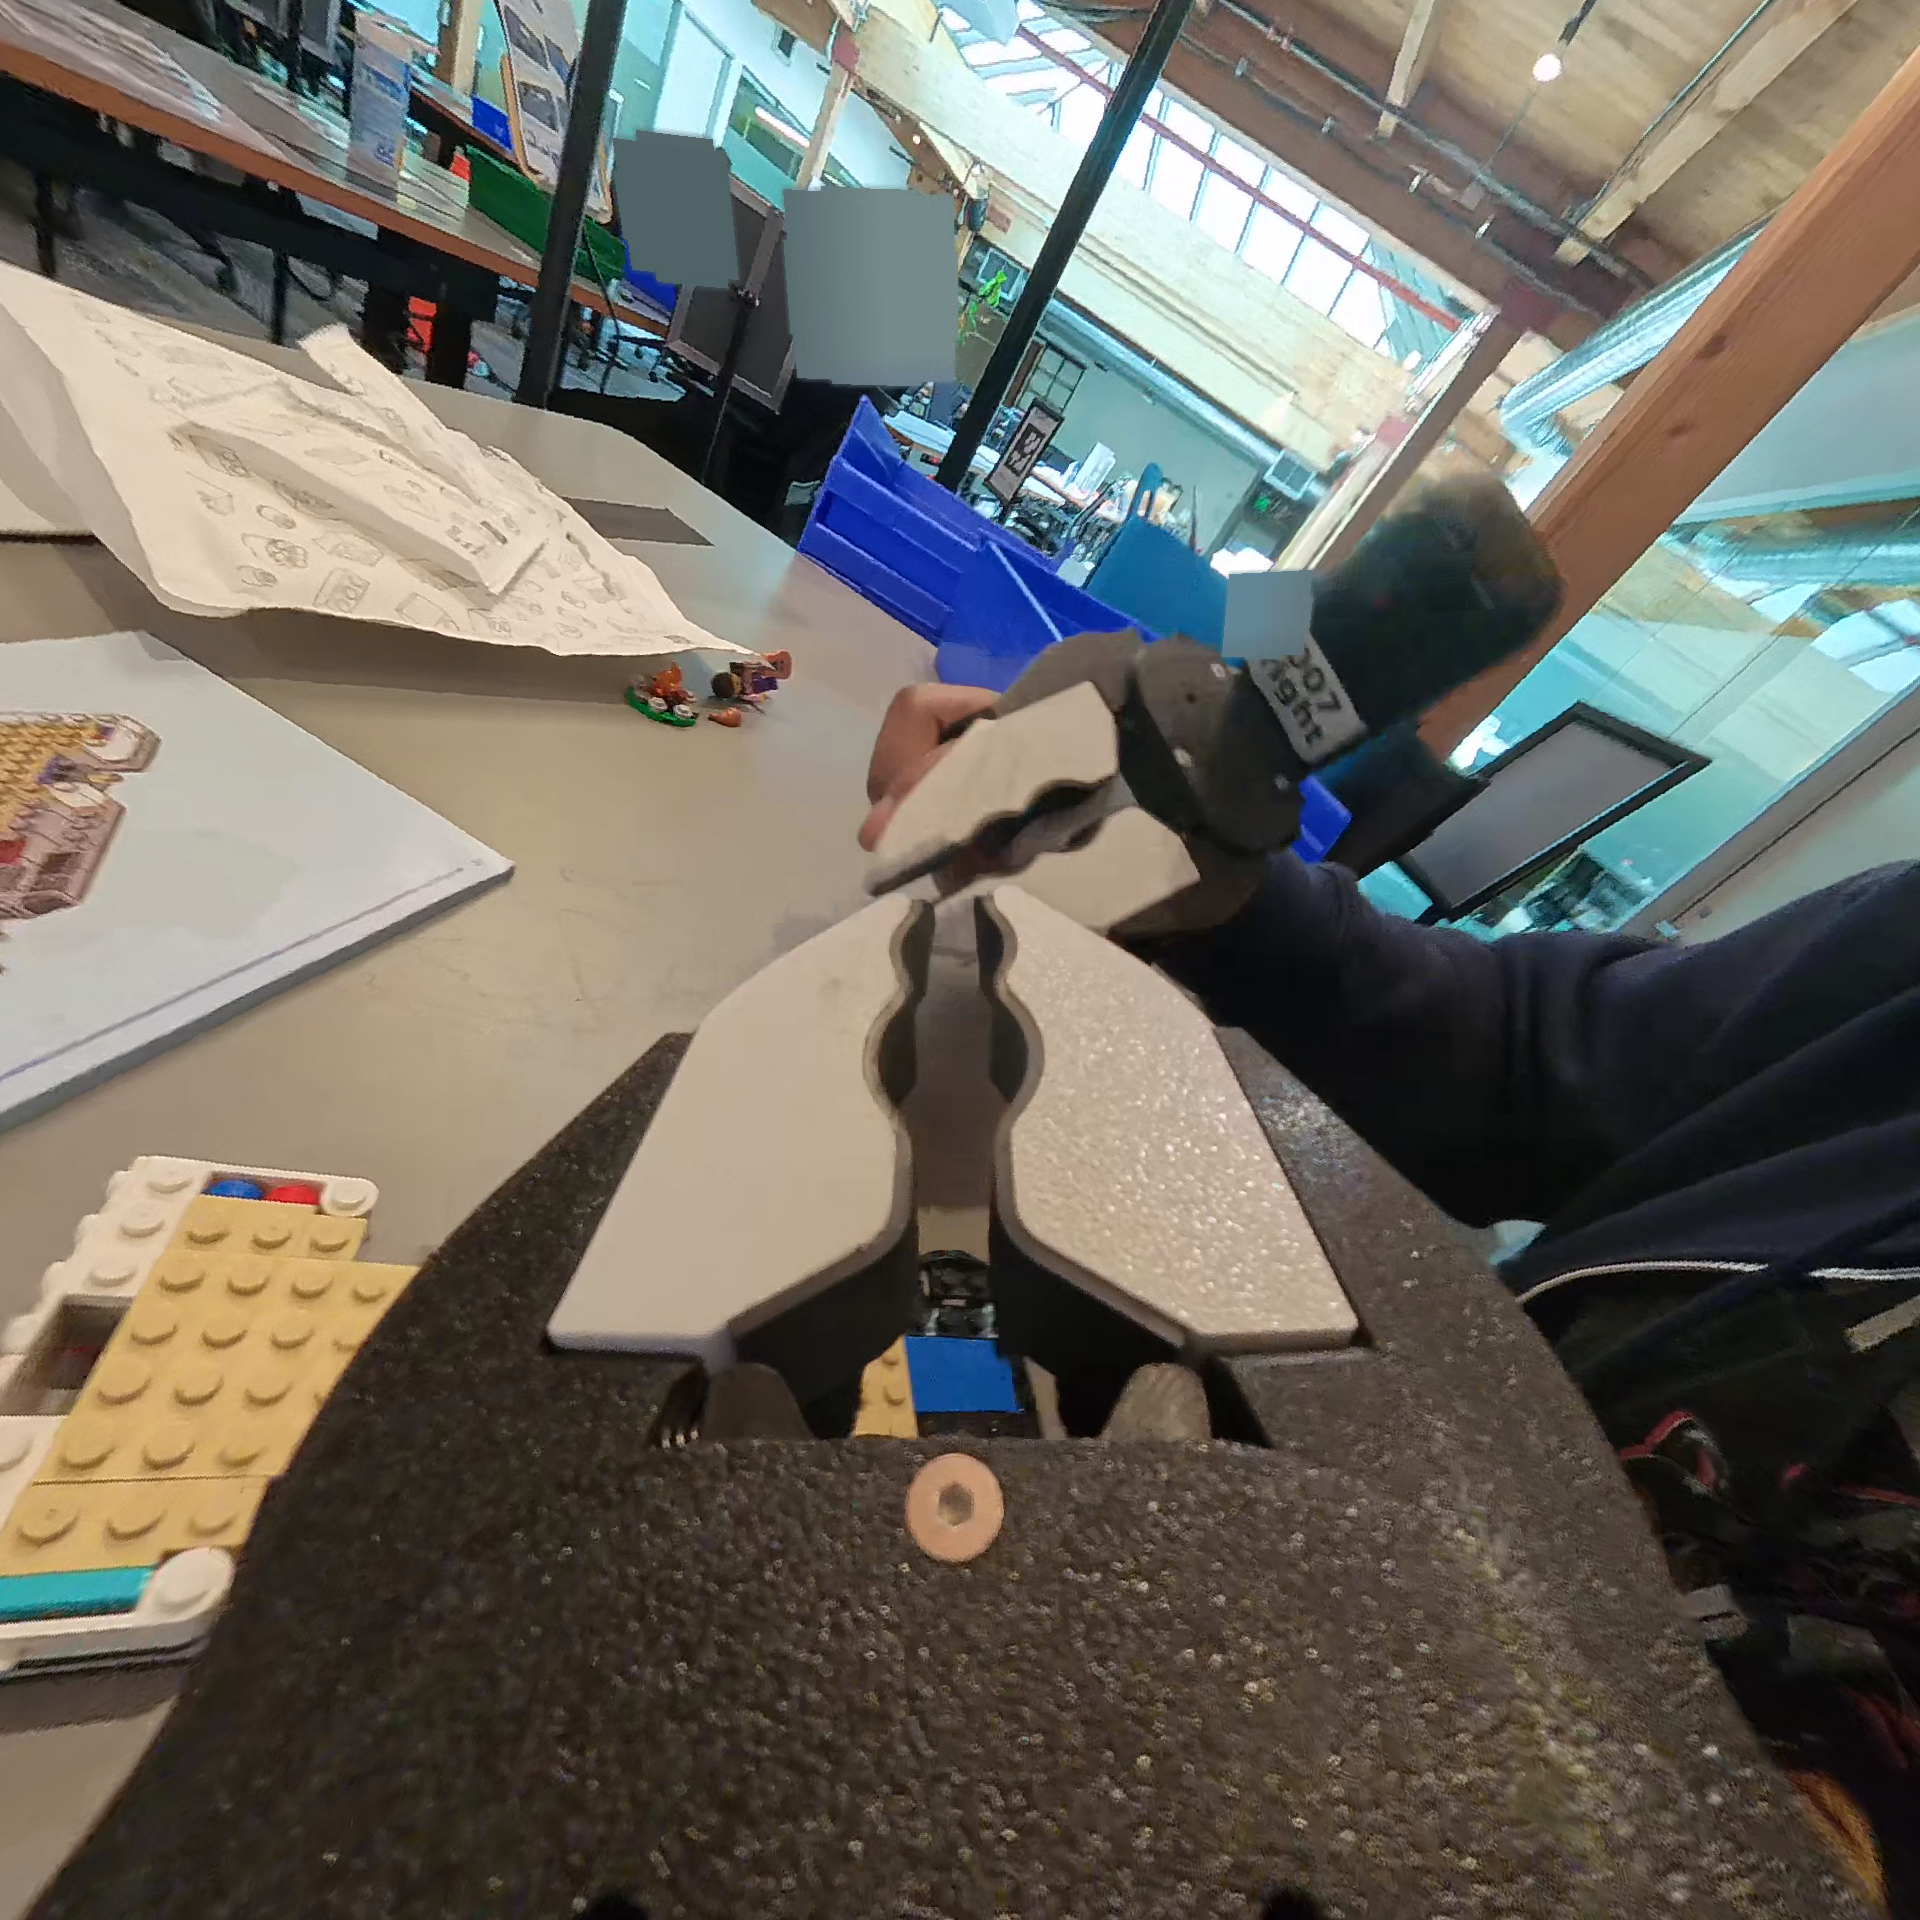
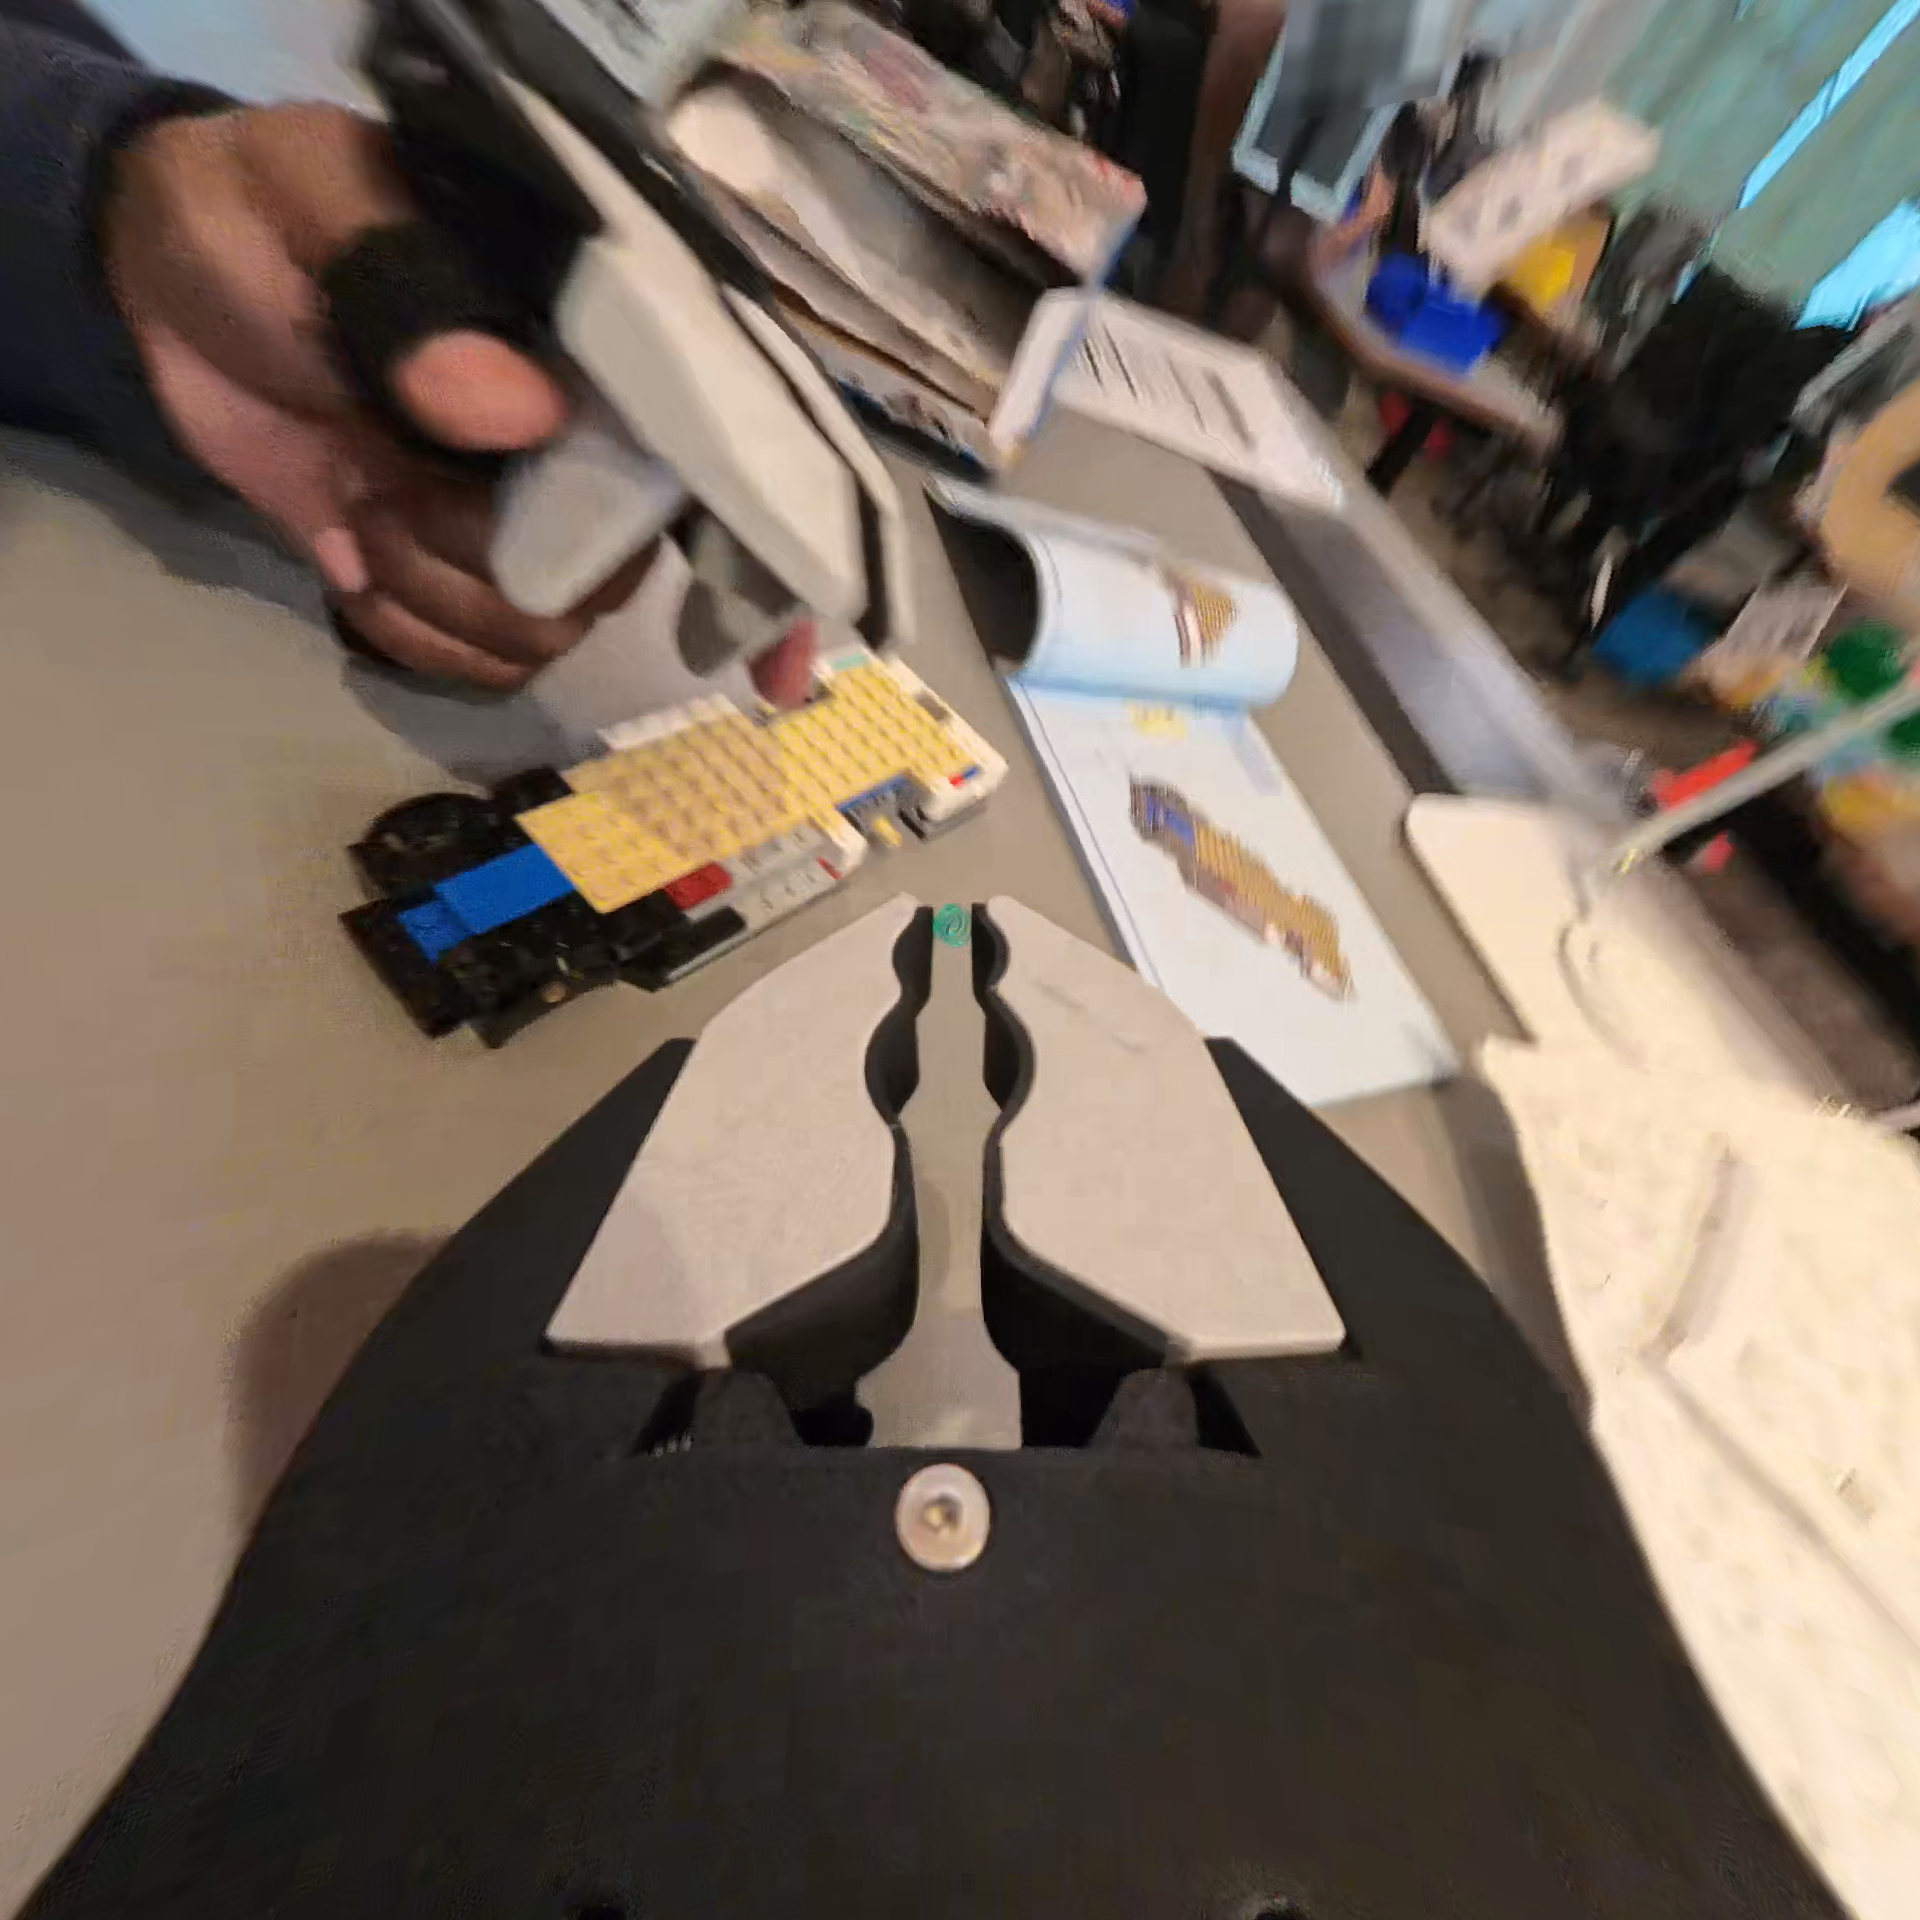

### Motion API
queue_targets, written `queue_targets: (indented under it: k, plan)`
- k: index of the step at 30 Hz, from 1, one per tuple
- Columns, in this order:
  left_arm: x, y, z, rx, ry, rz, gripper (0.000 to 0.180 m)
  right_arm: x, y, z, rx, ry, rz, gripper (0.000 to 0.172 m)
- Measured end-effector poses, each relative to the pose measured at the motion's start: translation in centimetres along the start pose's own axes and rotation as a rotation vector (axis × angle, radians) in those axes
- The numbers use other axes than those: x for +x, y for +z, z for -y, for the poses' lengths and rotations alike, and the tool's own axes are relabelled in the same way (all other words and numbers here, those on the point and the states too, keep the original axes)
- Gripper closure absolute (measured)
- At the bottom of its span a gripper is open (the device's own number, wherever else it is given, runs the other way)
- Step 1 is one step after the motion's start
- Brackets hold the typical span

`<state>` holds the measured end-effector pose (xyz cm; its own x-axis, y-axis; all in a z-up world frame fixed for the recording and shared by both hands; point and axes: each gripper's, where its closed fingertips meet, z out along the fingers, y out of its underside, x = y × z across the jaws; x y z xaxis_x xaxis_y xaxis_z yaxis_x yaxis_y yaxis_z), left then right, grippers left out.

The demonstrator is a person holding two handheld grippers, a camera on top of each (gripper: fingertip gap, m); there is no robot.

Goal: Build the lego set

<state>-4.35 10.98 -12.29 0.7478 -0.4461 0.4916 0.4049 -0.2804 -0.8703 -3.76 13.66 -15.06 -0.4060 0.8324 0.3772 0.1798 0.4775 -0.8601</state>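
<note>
Your right gripper (image 2: 952, 920) is pinching a small green round piece (image 2: 952, 925) at the very tips of its fingers. The two pads close in on it from either side, and the rest of the jaw line stands narrowly apart behind it. The piece sits at the centre of the right wrist view, above the grey table (image 2: 156, 935).

The flat brick build (image 2: 727, 800) lies up and to the left of those tips, near them but not touching. Its long axis runs from the black and blue end at lower left to the tan and white end at upper right. An open instruction booklet (image 2: 1247, 914) lies to the right of the tips, beside the build.

Your left gripper (image 2: 769, 613) hangs at the upper left of that view, pointing down at the tan and white end, so it is the nearer of the two to the build. A finger of your left hand (image 2: 312, 364) rests on the studs there.

In the left wrist view, the left gripper's fingertips (image 1: 914, 935) stand slightly apart. You can make out nothing between them. The right gripper (image 1: 904, 873) crosses just beyond them at the middle of the frame, its tips aimed to the left. The build (image 1: 208, 1351) shows at the lower left, under the gripper body.
</note>
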Motion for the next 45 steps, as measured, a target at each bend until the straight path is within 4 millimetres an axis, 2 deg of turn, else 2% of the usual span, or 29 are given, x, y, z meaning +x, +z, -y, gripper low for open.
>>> queue_targets:
  k: [2,5,10,15,45]
  plan:
    - [0.3,0.1,0.0,0.008,-0.084,-0.052,0.172,-0.9,-0.3,1.9,0.082,-0.079,-0.010,0.165]
    - [1.0,0.1,-0.2,0.008,-0.237,-0.164,0.171,-1.2,-0.9,4.2,0.215,-0.085,-0.040,0.165]
    - [1.7,0.0,0.4,0.063,-0.400,-0.284,0.171,-1.6,-1.5,6.0,0.328,-0.086,-0.071,0.165]
    - [2.9,0.1,0.5,0.087,-0.441,-0.363,0.170,-2.0,-1.3,6.7,0.349,-0.105,-0.103,0.165]
    - [3.1,-0.1,0.7,0.112,-0.456,-0.387,0.172,-2.1,-0.9,6.7,0.288,-0.267,-0.228,0.164]
